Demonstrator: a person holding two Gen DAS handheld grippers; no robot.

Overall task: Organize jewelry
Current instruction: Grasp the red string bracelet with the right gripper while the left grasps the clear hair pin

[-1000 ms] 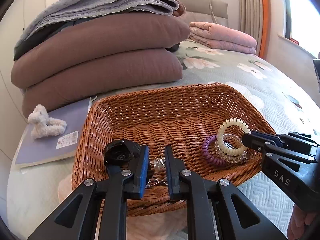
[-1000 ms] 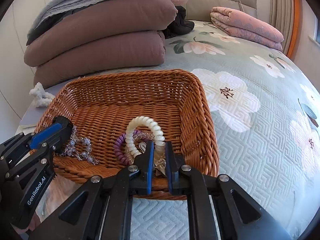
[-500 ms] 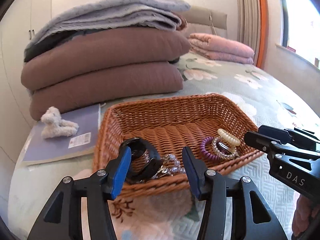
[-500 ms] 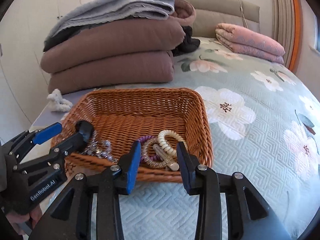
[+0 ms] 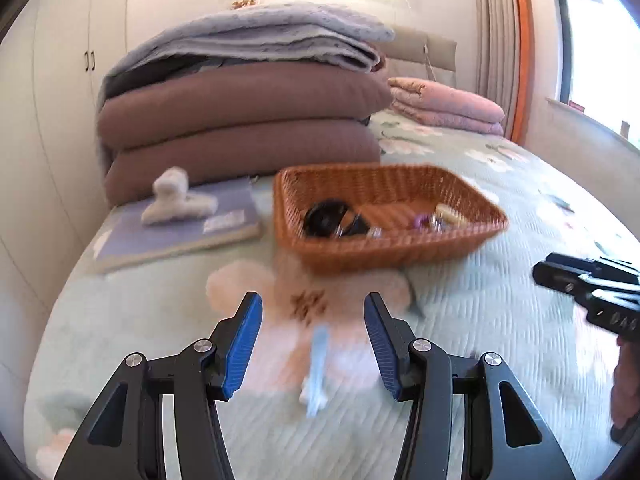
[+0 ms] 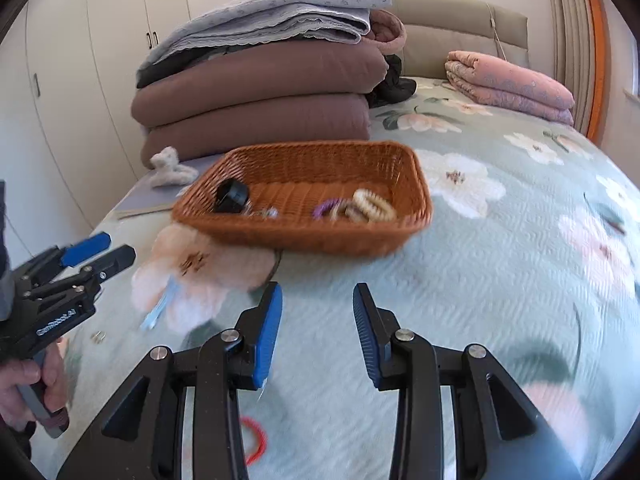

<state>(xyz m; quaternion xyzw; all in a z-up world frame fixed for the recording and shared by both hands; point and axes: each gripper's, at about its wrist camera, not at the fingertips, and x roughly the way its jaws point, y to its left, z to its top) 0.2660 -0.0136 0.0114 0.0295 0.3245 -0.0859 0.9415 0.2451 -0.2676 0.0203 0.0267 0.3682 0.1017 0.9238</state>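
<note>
A brown wicker basket (image 5: 384,248) (image 6: 304,236) sits on the bed. It holds a black round piece (image 5: 326,218) (image 6: 231,197), a silver beaded piece (image 6: 262,212), a purple coil band (image 6: 325,208) and a cream coil band (image 6: 372,209). My left gripper (image 5: 312,312) is open and empty, well back from the basket, above a light blue clip (image 5: 316,368) (image 6: 162,306). My right gripper (image 6: 318,304) is open and empty, also back from the basket. A red ring (image 6: 254,440) lies under my right gripper. A small ring (image 6: 97,336) lies near the left gripper (image 6: 92,252).
Stacked brown and grey quilts (image 5: 240,120) stand behind the basket. A white plush toy (image 5: 176,196) lies on a purple book (image 5: 172,228) to the basket's left. A folded pink quilt (image 6: 508,84) lies at the far right. Cupboards line the left wall.
Both grippers have opened, let go of jewelry in the basket, and pulled back and up away from it. The beaded pieces stay in the basket.
</note>
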